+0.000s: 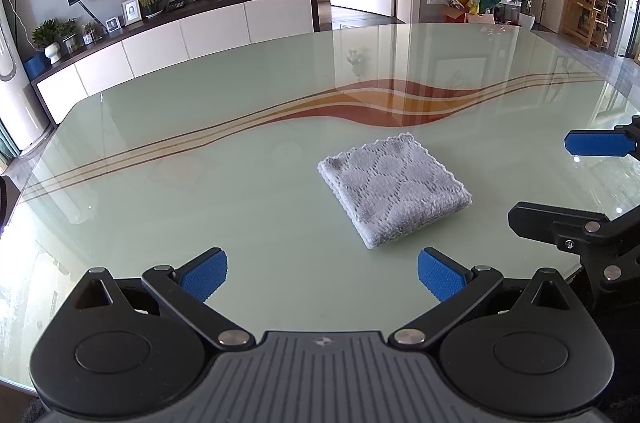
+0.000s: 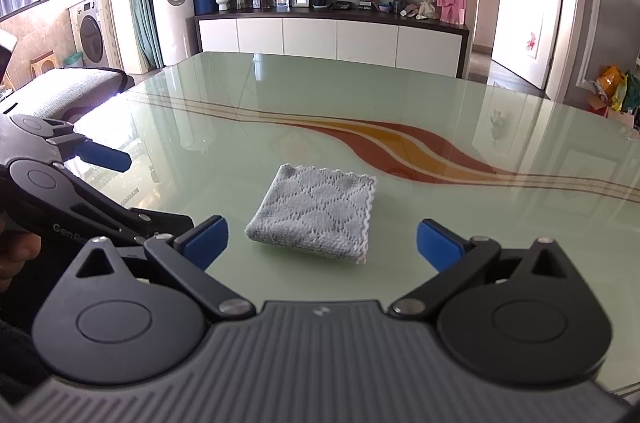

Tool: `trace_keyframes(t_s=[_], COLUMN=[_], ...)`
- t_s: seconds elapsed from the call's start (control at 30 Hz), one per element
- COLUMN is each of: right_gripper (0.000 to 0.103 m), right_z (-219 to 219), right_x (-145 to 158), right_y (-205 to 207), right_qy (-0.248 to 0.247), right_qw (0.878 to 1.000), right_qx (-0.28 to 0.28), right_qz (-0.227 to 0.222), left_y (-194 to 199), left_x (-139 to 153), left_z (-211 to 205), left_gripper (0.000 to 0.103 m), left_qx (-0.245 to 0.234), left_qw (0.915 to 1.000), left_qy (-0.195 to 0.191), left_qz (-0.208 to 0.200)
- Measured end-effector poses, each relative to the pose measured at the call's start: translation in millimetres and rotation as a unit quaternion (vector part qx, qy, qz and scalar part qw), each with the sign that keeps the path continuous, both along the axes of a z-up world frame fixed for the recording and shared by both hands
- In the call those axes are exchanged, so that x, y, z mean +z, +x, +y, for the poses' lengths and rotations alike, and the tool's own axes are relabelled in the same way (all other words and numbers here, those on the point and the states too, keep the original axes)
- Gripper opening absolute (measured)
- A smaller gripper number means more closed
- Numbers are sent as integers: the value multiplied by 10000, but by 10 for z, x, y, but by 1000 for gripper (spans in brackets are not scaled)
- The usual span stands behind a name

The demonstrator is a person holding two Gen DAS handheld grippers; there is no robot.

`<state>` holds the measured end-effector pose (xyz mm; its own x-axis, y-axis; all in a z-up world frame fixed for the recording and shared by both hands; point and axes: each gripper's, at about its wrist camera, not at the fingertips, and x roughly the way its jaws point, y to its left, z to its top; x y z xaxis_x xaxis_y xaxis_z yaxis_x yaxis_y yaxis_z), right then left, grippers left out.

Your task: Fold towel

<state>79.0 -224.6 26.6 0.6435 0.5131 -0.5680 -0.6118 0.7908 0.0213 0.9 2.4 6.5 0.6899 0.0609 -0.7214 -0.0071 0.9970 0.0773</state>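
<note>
The grey towel (image 1: 394,189) lay folded square mid-table (image 1: 200,183), clear of every edge, while the left gripper (image 1: 322,275) and right gripper (image 2: 322,243) hung spread, empty.

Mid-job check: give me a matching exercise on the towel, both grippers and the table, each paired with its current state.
Things:
1. towel
2. left gripper
3. right gripper
4. table

States:
A. glossy green glass with red and orange waves
B. open, right gripper's fingers visible at its right
C. folded into a small square, lying free
D. open, left gripper visible at its left

Pairs: 1-C, 2-B, 3-D, 4-A
</note>
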Motion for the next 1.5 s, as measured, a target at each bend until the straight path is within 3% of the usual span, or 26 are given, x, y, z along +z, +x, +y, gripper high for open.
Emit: trace_keyframes(t_s=[1.17,1.5], right_gripper=[103,103], right_z=[82,110], right_x=[8,-86], right_y=[39,144], right_qy=[-52,-141], right_qw=[10000,9998], right_qx=[-20,-45], right_qz=[7,91], left_y=[159,315], left_x=[-106,-273], left_z=[19,39], left_gripper=[102,102], left_qx=[46,45], left_qw=[10000,9996], left_qy=[48,149], left_qz=[30,225])
